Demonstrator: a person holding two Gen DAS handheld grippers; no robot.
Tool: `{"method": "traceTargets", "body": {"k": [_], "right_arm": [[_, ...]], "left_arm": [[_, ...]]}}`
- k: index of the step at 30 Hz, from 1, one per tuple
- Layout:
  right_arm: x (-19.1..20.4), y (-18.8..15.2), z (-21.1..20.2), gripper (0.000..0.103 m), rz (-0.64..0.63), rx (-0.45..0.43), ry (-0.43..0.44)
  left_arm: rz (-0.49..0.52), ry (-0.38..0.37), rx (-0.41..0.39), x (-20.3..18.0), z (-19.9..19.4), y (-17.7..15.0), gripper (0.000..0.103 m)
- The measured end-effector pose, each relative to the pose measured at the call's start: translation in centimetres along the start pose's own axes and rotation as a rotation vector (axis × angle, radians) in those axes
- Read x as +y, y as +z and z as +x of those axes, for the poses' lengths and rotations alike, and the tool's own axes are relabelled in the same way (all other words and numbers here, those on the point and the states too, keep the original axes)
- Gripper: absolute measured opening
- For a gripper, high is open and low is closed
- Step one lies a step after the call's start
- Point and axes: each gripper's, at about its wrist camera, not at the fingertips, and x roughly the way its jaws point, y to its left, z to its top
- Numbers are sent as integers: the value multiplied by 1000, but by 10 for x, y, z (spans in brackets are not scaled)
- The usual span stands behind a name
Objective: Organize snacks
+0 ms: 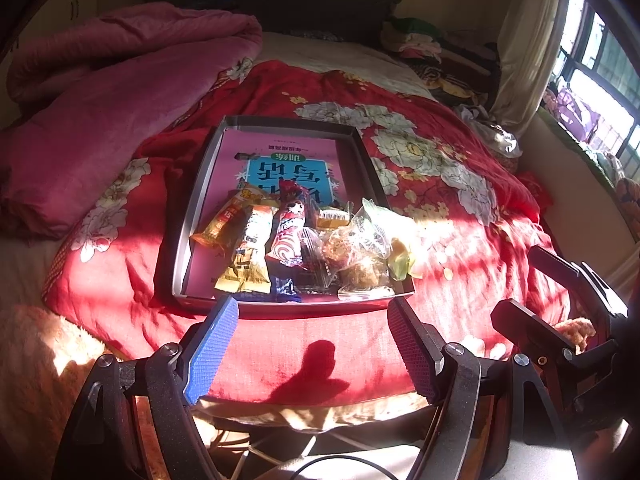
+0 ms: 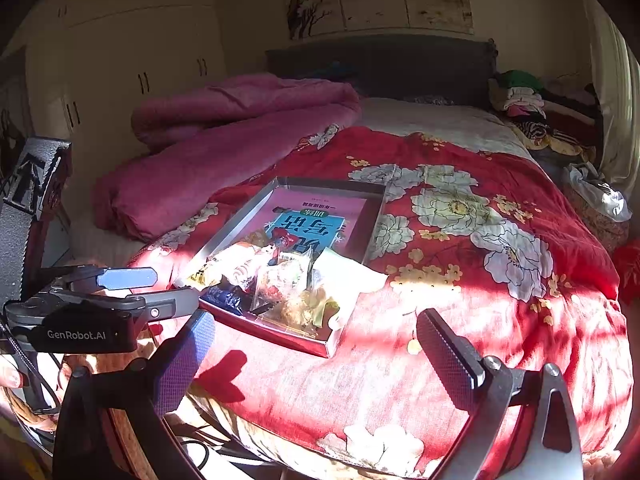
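A shallow silver tray (image 1: 199, 200) lies on the red floral bedspread, with a pink book (image 1: 280, 156) flat inside it. Several wrapped snacks are piled at its near end: yellow packets (image 1: 244, 264), a red-and-white roll packet (image 1: 290, 224) and clear bags of pastry (image 1: 356, 252). My left gripper (image 1: 312, 346) is open and empty, just short of the tray's near rim. My right gripper (image 2: 316, 354) is open and empty, in front of the tray's near right corner (image 2: 328, 344). The snack pile shows in the right wrist view (image 2: 280, 280). The right gripper shows at the right edge of the left wrist view (image 1: 560, 308).
A rumpled pink quilt (image 1: 108, 100) lies to the left of the tray. The red floral bedspread (image 1: 460, 184) spreads to the right. Folded clothes (image 2: 524, 108) are piled at the head of the bed. A curtain and window (image 1: 592, 72) stand on the right, wardrobes (image 2: 120, 72) on the left.
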Motion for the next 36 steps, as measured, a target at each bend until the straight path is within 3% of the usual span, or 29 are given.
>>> {"method": "traceTargets", "body": {"k": [36], "right_arm": [[-1,0,-1,102,5,-2,-6]], "left_arm": [[1,8,1,2,1,-3,78]]}}
